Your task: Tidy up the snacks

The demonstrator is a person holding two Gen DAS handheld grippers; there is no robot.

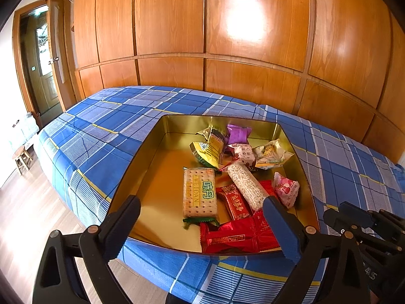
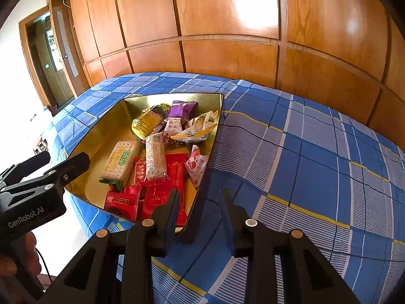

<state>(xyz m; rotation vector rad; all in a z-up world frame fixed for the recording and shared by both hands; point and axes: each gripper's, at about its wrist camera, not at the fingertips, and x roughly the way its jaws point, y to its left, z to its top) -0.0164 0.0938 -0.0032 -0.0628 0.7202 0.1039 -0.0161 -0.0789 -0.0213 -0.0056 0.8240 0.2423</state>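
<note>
**Snacks gathered in a gold tin on the bed**

Your left hand-held gripper (image 1: pixel 202 217) hangs wide open and empty over the gold tin (image 1: pixel 162 136); the right hand-held gripper (image 2: pixel 200 197) stands narrowly parted, holding nothing, straddling the tin's near corner. The tin, on the blue plaid bed (image 1: pixel 101 116), holds a cracker pack (image 1: pixel 200 192), a rice bar (image 1: pixel 246 186) and red wrappers (image 1: pixel 235 238). Lower squarely; pinch one packet only.

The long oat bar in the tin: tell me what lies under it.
The oat bar lies on red packets and reaches a maroon-patterned white packet at its far end. What lies beneath those, down to the gold tin, is covered.
</note>
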